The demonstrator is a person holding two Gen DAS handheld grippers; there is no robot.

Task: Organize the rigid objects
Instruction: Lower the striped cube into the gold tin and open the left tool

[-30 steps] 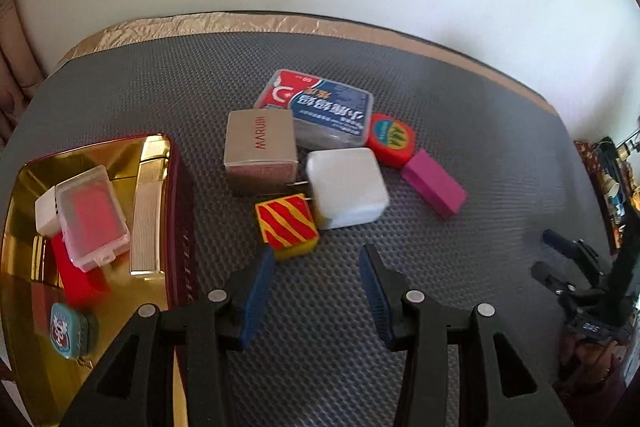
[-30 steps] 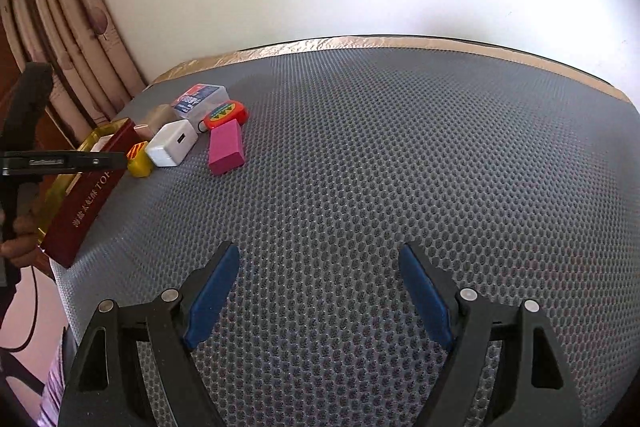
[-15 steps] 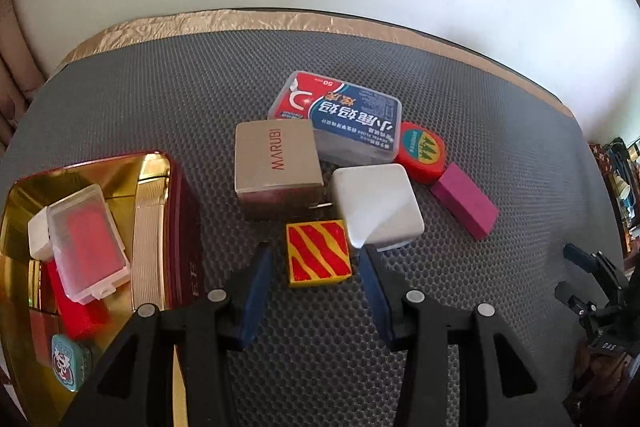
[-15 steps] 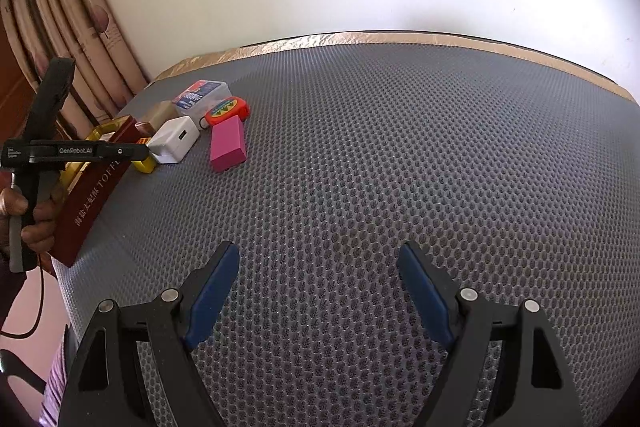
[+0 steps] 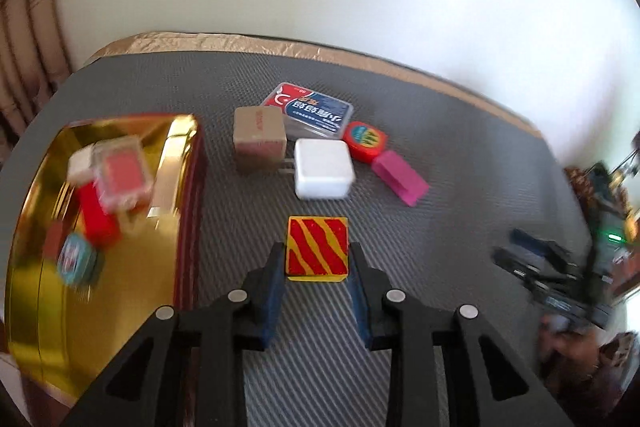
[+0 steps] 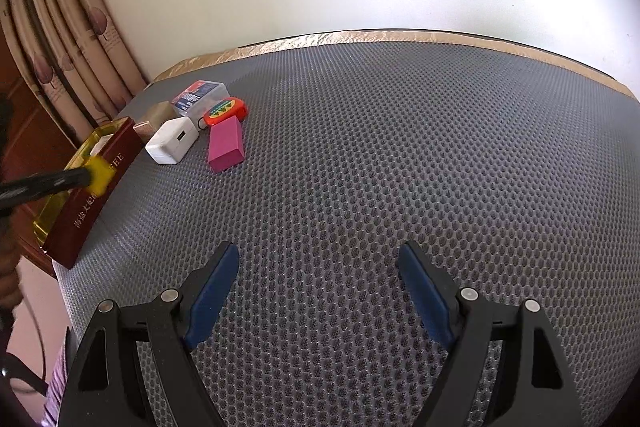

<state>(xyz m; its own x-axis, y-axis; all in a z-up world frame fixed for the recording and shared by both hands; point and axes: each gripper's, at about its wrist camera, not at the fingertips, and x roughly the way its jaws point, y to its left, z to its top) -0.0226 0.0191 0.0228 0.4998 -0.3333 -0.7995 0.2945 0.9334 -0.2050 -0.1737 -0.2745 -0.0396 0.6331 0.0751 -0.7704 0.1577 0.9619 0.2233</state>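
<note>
A yellow block with red stripes (image 5: 317, 245) sits between the blue pads of my left gripper (image 5: 316, 261). The jaws are closing and the pads press on its two sides. In the right wrist view the same block (image 6: 99, 173) hangs off the mat, beside the dark red wall of the gold-lined tin (image 6: 100, 195). That tin (image 5: 192, 187) holds a clear case with a red insert, a red block and a small teal tin. My right gripper (image 6: 319, 275) stands open over bare grey mat, nothing between its fingers.
On the mat beyond the block lie a tan box (image 5: 259, 131), a white charger (image 5: 323, 169), a blue-and-red clear case (image 5: 316, 109), a round orange tape measure (image 5: 365, 141) and a pink block (image 5: 400, 177). A curtain hangs at the left.
My left gripper came up to the striped block, closed on it and drew it back from the pile toward the tin, off the mat. The right gripper has kept still.
</note>
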